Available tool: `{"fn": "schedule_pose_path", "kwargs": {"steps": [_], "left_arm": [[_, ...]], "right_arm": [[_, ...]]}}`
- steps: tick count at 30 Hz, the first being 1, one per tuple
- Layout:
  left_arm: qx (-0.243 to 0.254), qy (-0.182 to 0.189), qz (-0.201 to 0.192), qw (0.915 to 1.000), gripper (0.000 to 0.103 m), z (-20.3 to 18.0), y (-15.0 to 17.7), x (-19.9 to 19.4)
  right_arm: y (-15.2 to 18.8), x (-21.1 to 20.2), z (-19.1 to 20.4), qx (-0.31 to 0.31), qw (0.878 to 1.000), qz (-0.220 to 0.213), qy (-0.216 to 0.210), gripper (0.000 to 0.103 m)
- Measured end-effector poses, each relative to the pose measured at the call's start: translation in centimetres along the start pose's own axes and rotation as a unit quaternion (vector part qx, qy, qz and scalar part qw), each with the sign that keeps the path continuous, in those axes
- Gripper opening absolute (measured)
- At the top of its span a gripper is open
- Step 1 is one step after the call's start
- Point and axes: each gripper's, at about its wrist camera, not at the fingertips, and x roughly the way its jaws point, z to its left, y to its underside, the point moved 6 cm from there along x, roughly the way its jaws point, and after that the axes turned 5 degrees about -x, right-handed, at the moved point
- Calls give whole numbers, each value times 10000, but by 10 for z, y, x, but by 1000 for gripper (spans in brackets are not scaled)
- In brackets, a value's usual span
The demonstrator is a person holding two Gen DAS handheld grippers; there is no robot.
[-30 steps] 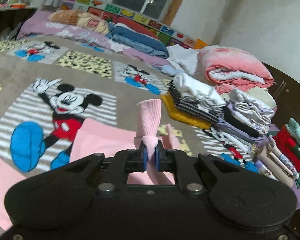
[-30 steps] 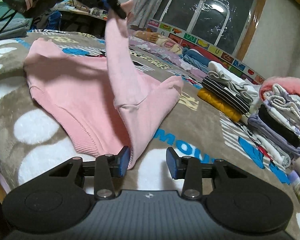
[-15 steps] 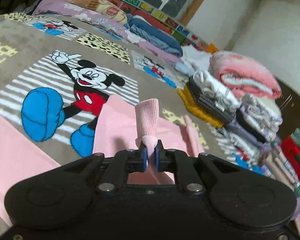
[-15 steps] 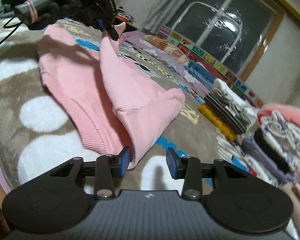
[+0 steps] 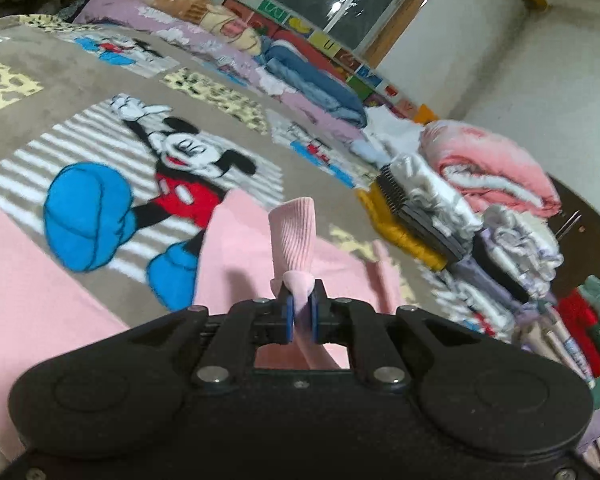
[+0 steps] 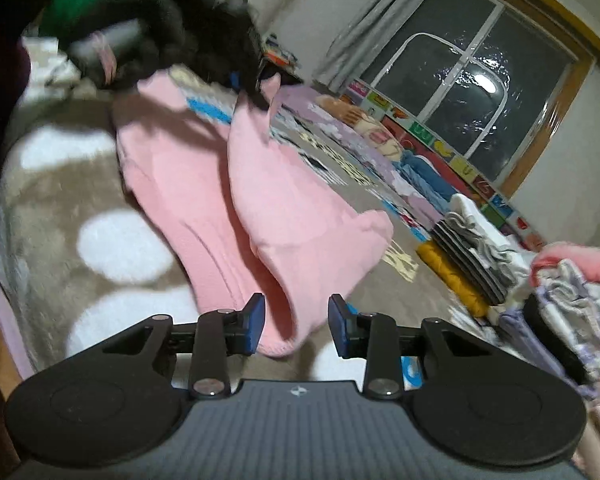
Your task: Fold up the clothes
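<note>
The left gripper [image 5: 299, 312] pinches the pink sweater's cuff [image 5: 294, 240]; the right gripper [image 6: 296, 324] stands released around its folded edge [image 6: 278, 336].

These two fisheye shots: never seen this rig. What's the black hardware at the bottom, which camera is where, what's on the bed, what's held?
No robot here: a person carries a two-finger gripper in each hand, each with a camera looking along its fingers. The left view shows the left gripper shut on the ribbed cuff of a pink sweater. The right view shows the right gripper open, the sweater's lower corner between its pads but not pinched. The sweater lies on a cartoon-mouse blanket. Folded clothes are stacked to the right.
</note>
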Motion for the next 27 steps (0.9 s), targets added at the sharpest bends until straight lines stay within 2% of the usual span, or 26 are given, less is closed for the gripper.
{"fn": "schedule_pose_path", "kwargs": {"steps": [3, 5, 6, 7, 10, 12, 14, 15, 18, 22, 27], "left_arm": [[-74, -147, 67, 9998, 6, 9, 6, 1], [-91, -389, 97, 9992, 11, 16, 8, 0], [-127, -533, 73, 9985, 27, 21, 8, -3], [-162, -677, 48, 9976, 41, 25, 8, -5], [-106, -1057, -288, 9939, 43, 30, -3, -22], [-21, -1203, -547, 9912, 43, 23, -14, -32], [147, -1011, -583, 9931, 43, 6, -23, -31], [284, -891, -474, 9945, 43, -6, -25, -24], [659, -497, -108, 9965, 43, -46, -26, 5], [773, 32, 601, 9952, 43, -89, -21, 65], [748, 104, 1291, 9888, 43, -110, -15, 140]], "right_arm": [[-5, 0, 1, 224, 9993, -187, -237, 47], [-3, 8, 5, 474, 9963, -96, -715, 48], [-1, 12, 6, 652, 9929, -16, -997, 47], [-1, 13, 5, 764, 9910, 11, -1097, 48], [-6, 11, -4, 1087, 9854, -117, -1308, 46], [-10, 7, -11, 1235, 9835, -296, -1286, 46], [-13, 5, -19, 1350, 9830, -462, -1155, 48], [-13, 7, -24, 1397, 9829, -499, -1093, 49], [-8, 18, -31, 1580, 9809, -479, -1031, 51], [-4, 32, -34, 1817, 9758, -439, -1133, 51], [-5, 39, -31, 2025, 9689, -417, -1356, 52]]}}
